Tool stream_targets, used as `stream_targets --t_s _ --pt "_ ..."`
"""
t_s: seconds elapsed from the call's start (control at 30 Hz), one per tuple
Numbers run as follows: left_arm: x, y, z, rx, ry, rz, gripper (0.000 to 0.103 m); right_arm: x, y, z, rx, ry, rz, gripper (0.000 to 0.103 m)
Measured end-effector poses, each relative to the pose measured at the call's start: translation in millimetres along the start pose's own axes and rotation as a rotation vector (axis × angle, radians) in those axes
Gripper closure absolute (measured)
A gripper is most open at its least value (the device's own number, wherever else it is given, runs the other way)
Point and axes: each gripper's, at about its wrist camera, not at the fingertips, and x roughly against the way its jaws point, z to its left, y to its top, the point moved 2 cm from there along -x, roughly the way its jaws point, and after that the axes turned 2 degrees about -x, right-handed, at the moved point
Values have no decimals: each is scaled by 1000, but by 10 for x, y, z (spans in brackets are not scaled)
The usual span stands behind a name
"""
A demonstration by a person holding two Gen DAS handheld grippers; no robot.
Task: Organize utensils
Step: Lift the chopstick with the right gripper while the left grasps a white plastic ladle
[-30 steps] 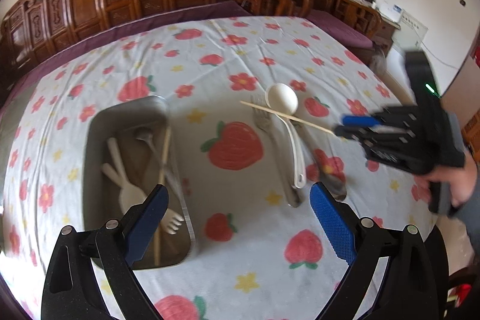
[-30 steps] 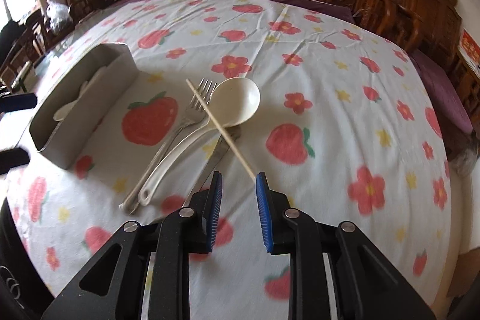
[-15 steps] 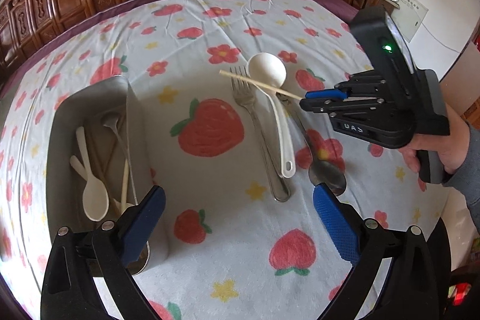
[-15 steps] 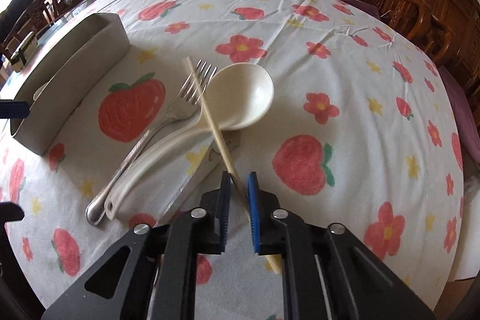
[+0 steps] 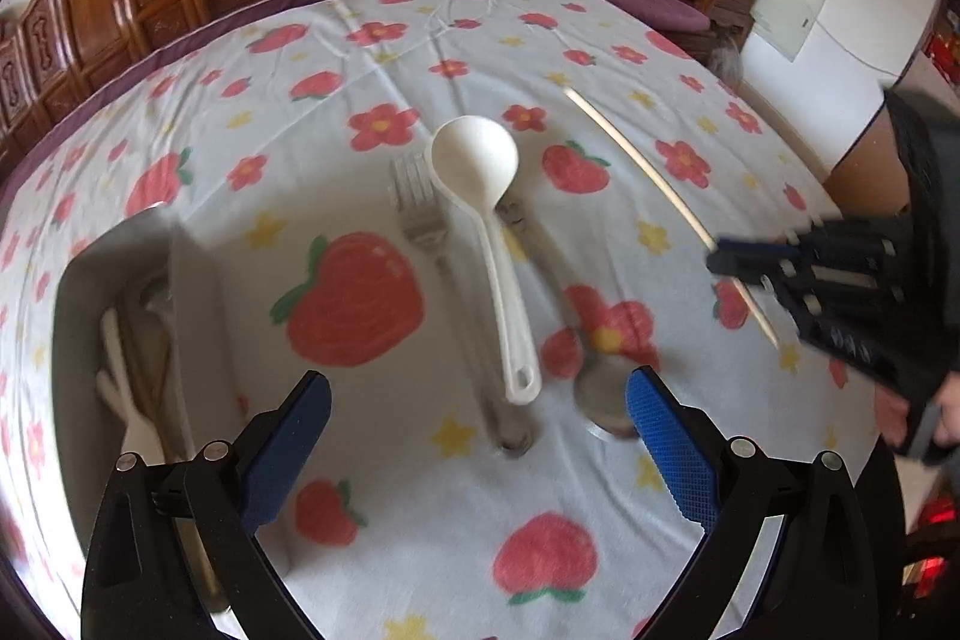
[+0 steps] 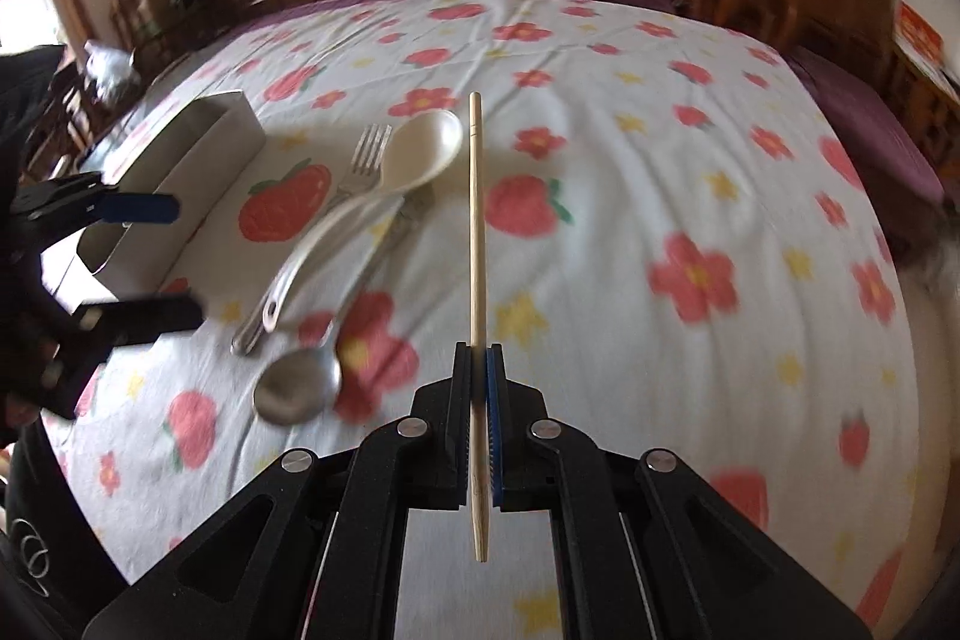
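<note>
— On the flowered tablecloth (image 6: 600,112), what is lying now?

— Three utensils lie close together near the middle. A white ladle (image 5: 480,196) lies with its bowl toward the far side, and a metal fork (image 5: 420,214) lies just beside it on the side of the container. A metal spoon (image 6: 298,389) lies on the other side of the ladle, with its bowl toward the near edge.

— And the container?

— A metal tray (image 6: 198,160) stands on the cloth, apart from the three utensils. In the left wrist view I see some white utensils (image 5: 129,400) inside it, but this part is blurred and I cannot count them.

— What does the right gripper (image 6: 478,358) do?

— Its two blue pads are pressed together on a wooden chopstick (image 6: 476,220). The chopstick is above the table, not touching the cloth. Most of its length points forward past the fingertips, and a shorter end comes out behind the pads. From the left wrist view, the same chopstick (image 5: 648,172) is seen at the right, away from the ladle.

— And the left gripper (image 5: 477,436)?

— Its jaws are spread wide and nothing is between them. It hangs above the handle ends of the fork and the ladle, and the tray is to its left.

— Is the person visible?

— Only a hand (image 5: 918,412) on the right gripper's handle, at the edge of the left view.
</note>
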Motion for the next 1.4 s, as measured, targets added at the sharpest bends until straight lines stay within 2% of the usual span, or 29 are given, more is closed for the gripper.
stream_targets --t_s 0.13,0.4,0.57,0.67,0.73,0.87,0.93,1.1,1.2,1.3,1.4 --pt "-118 136 -44 -8 -8 9 8 91 -177 -112 -32 -31 -2 97" --pt "-378 429 -63 -30 64 25 8 267 -368 -424 -126 -61 -26 97" --pt "-444 570 -80 -19 15 15 8 299 -443 -520 -160 -65 -37 97" --pt "-493 630 -95 -15 -7 29 23 304 -466 -552 -185 -62 -45 97" --pt "-530 654 -121 -21 -18 45 38 310 -472 -552 -196 -54 -50 97" --pt "-615 651 -151 -32 -14 85 51 318 -482 -532 -195 -51 -57 97" --pt "-658 635 -146 -27 -4 111 60 325 -487 -516 -191 -49 -59 97" --pt "-730 587 -118 -22 29 148 73 356 -485 -500 -185 -42 -70 97" --pt "-756 572 -85 -9 39 161 76 368 -481 -490 -184 -37 -75 97" --pt "-772 560 -60 3 45 172 91 377 -484 -493 -187 -35 -80 97" --pt "-727 555 -65 -1 64 161 94 375 -491 -501 -194 -33 -80 97"
